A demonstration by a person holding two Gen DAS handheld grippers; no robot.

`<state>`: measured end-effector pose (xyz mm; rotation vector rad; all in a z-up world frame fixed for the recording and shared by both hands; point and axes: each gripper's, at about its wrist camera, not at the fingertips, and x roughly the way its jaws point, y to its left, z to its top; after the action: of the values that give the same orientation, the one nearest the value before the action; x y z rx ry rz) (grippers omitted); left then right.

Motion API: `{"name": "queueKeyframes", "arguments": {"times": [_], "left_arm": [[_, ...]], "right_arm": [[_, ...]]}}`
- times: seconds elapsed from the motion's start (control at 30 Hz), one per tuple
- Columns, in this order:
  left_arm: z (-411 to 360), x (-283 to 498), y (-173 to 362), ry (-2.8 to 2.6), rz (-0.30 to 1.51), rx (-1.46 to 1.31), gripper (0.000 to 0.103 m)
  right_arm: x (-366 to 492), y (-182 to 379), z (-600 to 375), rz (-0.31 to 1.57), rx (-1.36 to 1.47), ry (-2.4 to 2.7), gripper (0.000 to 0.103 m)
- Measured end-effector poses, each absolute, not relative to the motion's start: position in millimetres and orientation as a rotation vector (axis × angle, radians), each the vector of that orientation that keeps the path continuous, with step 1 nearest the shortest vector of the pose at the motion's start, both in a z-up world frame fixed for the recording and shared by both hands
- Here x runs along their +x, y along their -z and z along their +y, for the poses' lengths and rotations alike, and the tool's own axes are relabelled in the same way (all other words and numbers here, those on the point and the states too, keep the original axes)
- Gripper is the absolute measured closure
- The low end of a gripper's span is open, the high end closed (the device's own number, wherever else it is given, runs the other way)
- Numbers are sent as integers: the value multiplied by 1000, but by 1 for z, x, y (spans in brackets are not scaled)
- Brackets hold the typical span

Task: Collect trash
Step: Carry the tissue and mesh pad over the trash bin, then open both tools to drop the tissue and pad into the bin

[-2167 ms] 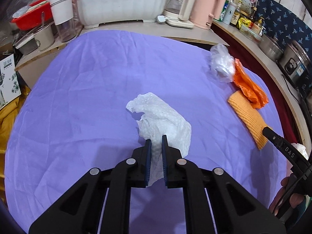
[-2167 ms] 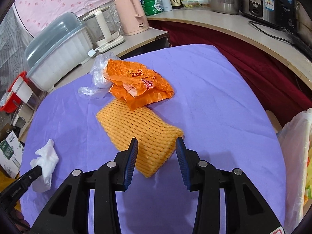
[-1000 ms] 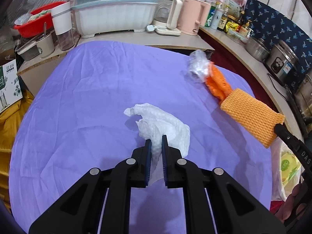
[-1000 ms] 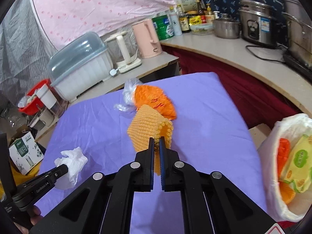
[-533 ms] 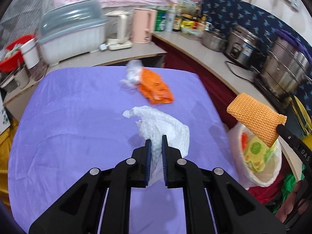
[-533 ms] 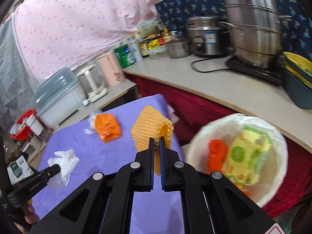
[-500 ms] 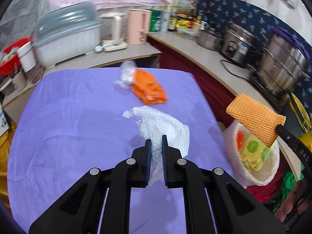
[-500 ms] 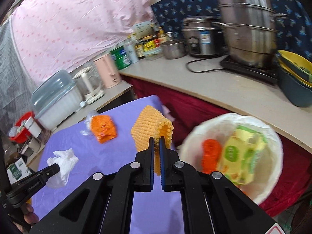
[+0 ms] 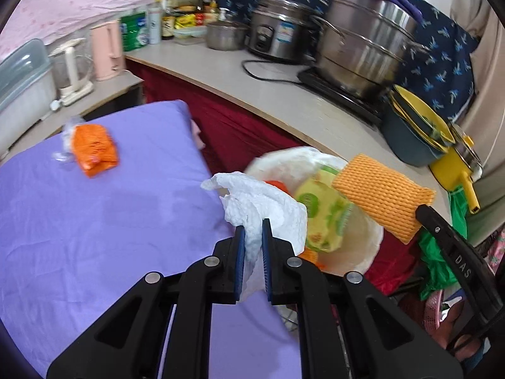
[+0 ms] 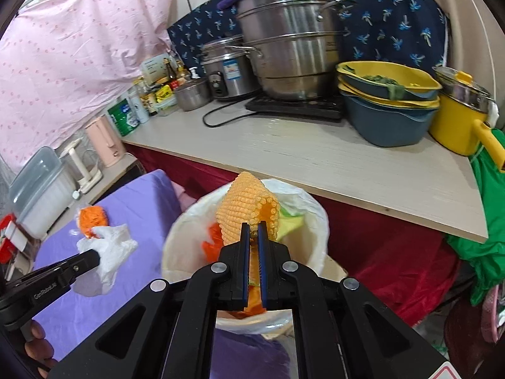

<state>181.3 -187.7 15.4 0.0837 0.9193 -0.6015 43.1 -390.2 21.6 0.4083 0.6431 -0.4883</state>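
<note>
Left hand-held gripper [image 9: 251,237]: jaws clamped on crumpled white tissue [image 9: 265,208], held aloft at edge of purple-covered bench [image 9: 94,221], just beside bin.
Right hand-held gripper [image 10: 251,237]: jaws pinched tight on orange foam net [image 10: 246,211], hanging directly over bin mouth.
White-lined trash bin [image 10: 315,221]: below bench edge, holds yellow-green packet [image 9: 318,211] and orange scraps.
Orange wrapper [image 9: 93,150] with clear plastic: lying on bench, well apart from both grippers.

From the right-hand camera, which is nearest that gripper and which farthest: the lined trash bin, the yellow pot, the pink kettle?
1. Lined trash bin: just beyond the right gripper, under the orange foam net it holds.
2. Yellow pot: on the counter, right.
3. Pink kettle: far left, past the purple table.
</note>
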Motion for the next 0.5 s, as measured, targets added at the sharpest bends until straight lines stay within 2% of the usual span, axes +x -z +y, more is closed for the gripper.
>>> {"name": "queueKeyframes", "arguments": {"times": [0.27,0.5], "left_arm": [[-245,178,13,650,993,128,93],[-256,187,32,643,1039,132,91]], "right_arm": [[32,-4,-405,670,435,494,97],[42,5,-399,691,444,450,97]]}}
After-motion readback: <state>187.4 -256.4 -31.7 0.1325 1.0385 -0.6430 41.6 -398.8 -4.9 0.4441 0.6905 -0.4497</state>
